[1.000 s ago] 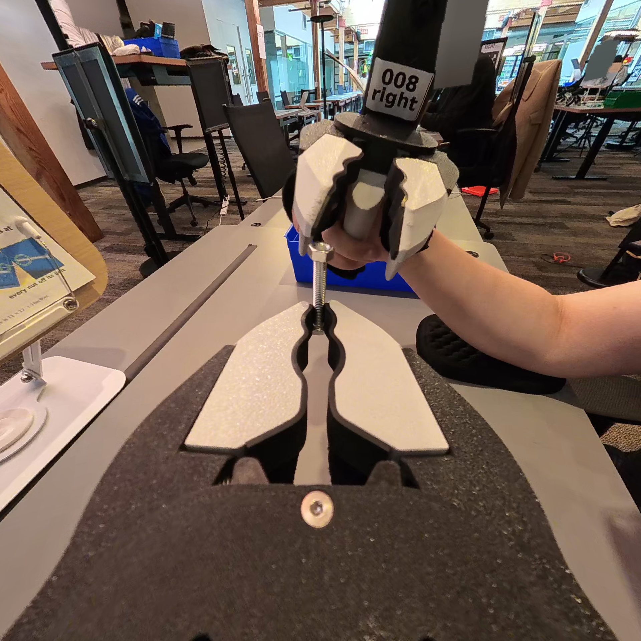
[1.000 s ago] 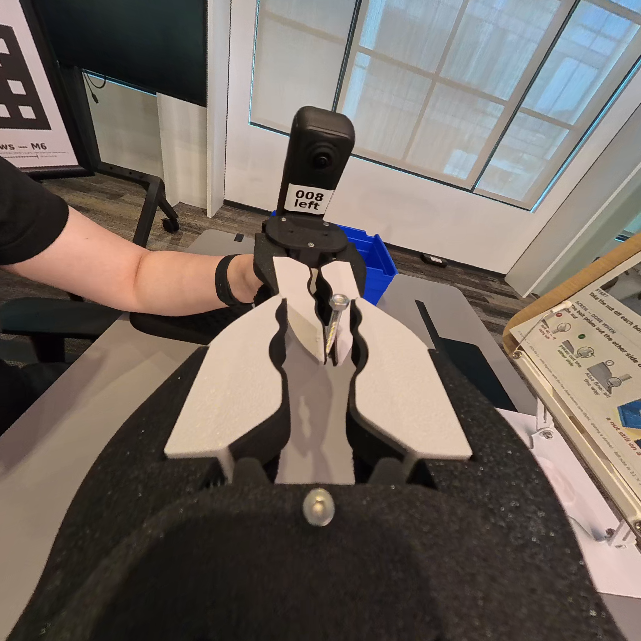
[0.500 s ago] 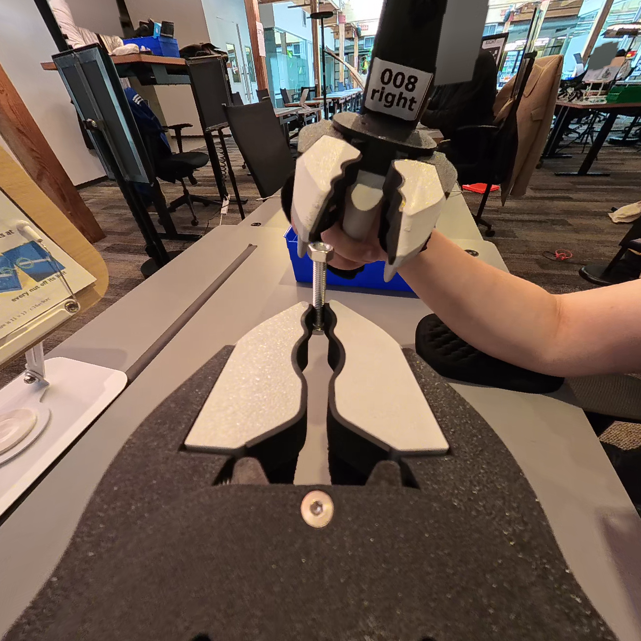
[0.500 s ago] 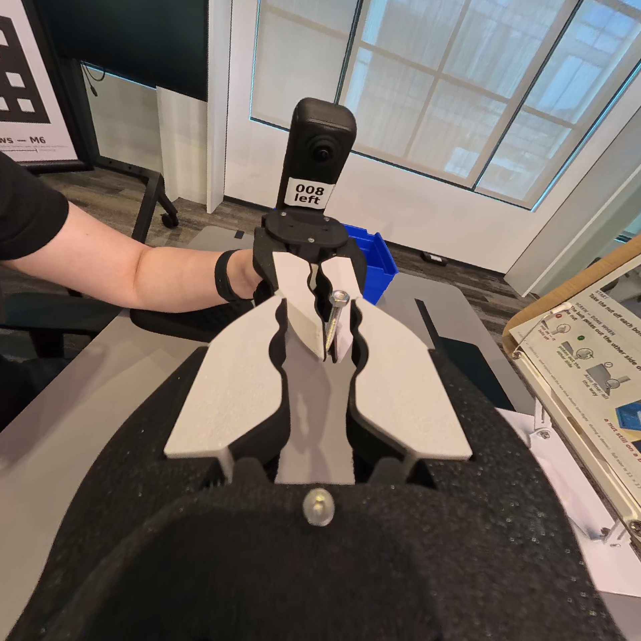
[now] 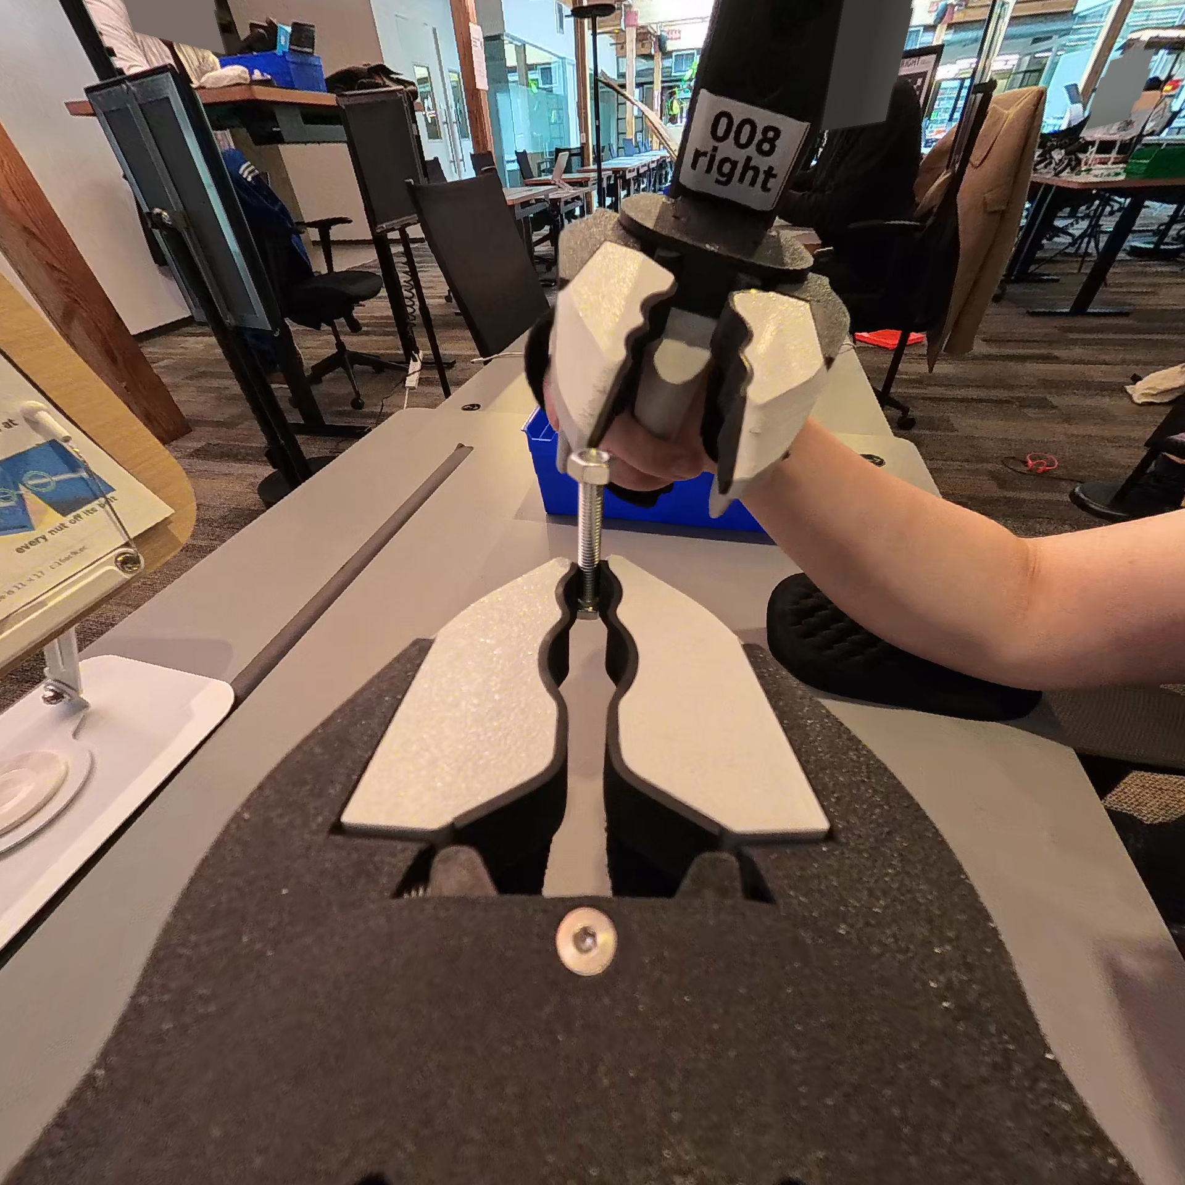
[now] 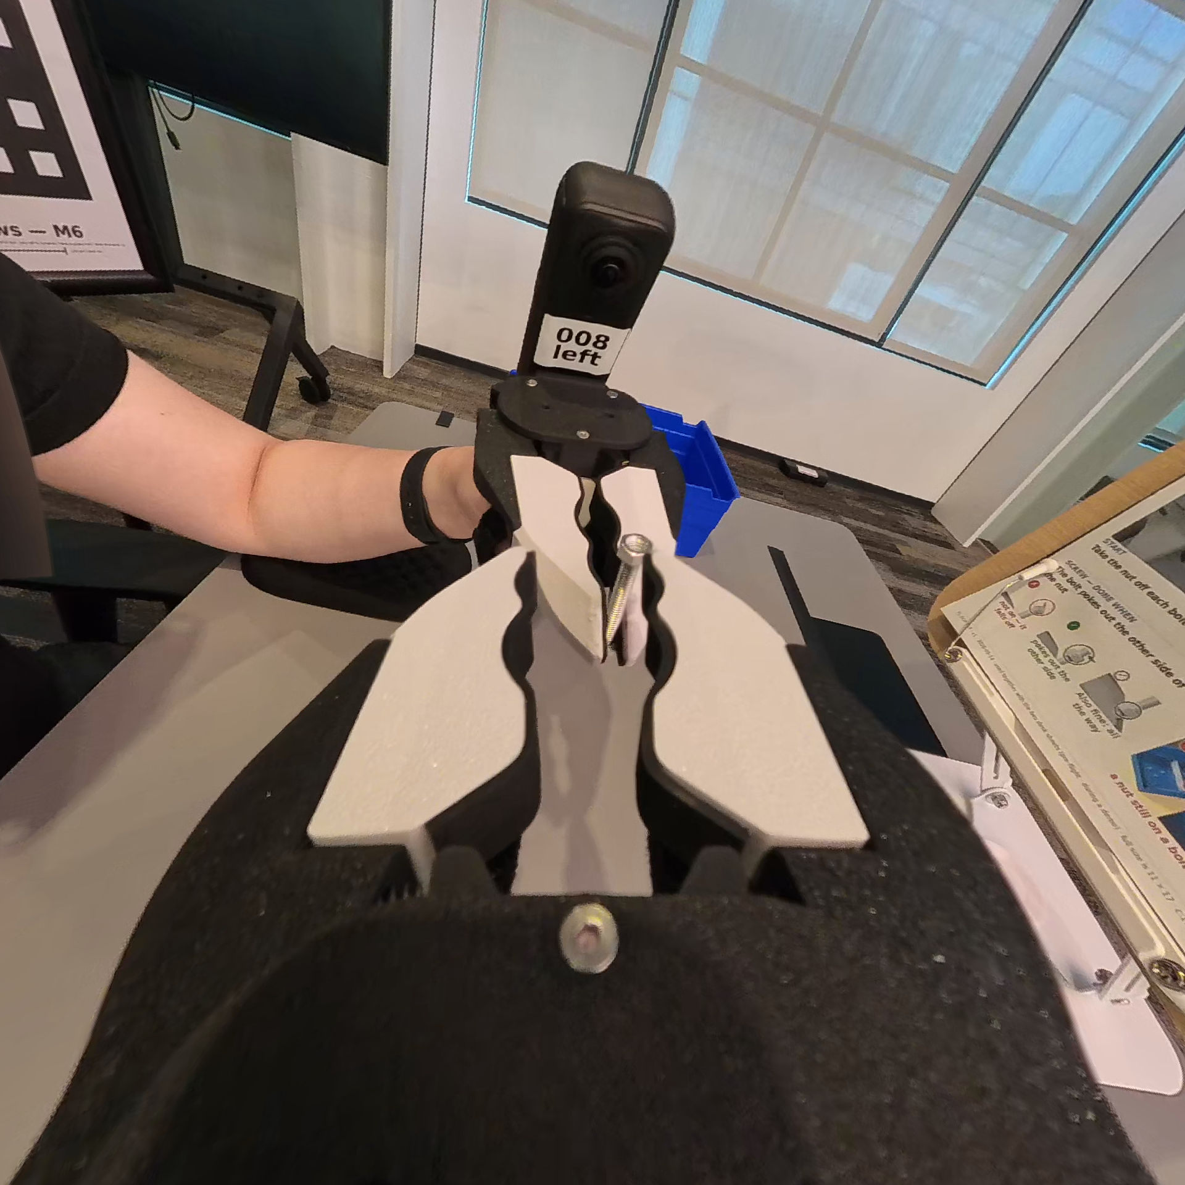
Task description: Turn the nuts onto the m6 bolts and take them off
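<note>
Left wrist view: the left tool (image 5: 588, 580) is clamped narrowly on the nut (image 5: 588, 605) at the lower end of the upright bolt (image 5: 590, 513), above the tabletop (image 5: 308, 577). The right tool (image 5: 647, 474) hangs wide, one fingertip beside the bolt head. Little has shifted in the last second.

Right wrist view: the bolt (image 6: 625, 593) stands between the right tool's (image 6: 593, 593) spread fingers, ungripped. I judge it a regrip pause; turning hasn't resumed.
</note>
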Motion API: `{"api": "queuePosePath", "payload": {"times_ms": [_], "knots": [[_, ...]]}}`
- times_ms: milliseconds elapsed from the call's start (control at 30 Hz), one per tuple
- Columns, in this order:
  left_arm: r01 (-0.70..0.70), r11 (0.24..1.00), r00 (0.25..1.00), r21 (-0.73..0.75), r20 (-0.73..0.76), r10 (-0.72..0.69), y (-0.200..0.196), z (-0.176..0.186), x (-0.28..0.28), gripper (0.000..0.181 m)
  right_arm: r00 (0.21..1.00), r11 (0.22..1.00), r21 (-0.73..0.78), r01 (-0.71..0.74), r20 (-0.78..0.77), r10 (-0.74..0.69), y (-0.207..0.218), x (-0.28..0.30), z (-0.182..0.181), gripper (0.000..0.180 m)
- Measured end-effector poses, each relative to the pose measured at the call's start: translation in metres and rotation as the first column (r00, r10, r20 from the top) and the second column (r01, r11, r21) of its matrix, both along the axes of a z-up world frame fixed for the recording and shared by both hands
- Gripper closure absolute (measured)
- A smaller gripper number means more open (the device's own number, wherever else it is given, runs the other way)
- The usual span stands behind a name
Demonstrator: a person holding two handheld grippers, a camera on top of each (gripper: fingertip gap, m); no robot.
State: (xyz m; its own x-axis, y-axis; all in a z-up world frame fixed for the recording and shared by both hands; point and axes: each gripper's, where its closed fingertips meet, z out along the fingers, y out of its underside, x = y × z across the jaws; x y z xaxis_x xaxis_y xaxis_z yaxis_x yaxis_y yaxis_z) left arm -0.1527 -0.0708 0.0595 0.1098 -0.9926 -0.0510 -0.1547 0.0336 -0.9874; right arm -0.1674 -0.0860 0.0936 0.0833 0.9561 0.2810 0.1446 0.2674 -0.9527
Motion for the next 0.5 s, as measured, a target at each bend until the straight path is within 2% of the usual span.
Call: {"api": "queuePosePath", "payload": {"times_ms": [500], "knots": [[-0.004,1.0,1.0,-0.001,-0.014,0.004,0.0005,-0.0022,0.0004,0.176,1.0,1.0,0.005,0.025,0.006,-0.025,0.0043,-0.0028,-0.0013,0.146]]}}
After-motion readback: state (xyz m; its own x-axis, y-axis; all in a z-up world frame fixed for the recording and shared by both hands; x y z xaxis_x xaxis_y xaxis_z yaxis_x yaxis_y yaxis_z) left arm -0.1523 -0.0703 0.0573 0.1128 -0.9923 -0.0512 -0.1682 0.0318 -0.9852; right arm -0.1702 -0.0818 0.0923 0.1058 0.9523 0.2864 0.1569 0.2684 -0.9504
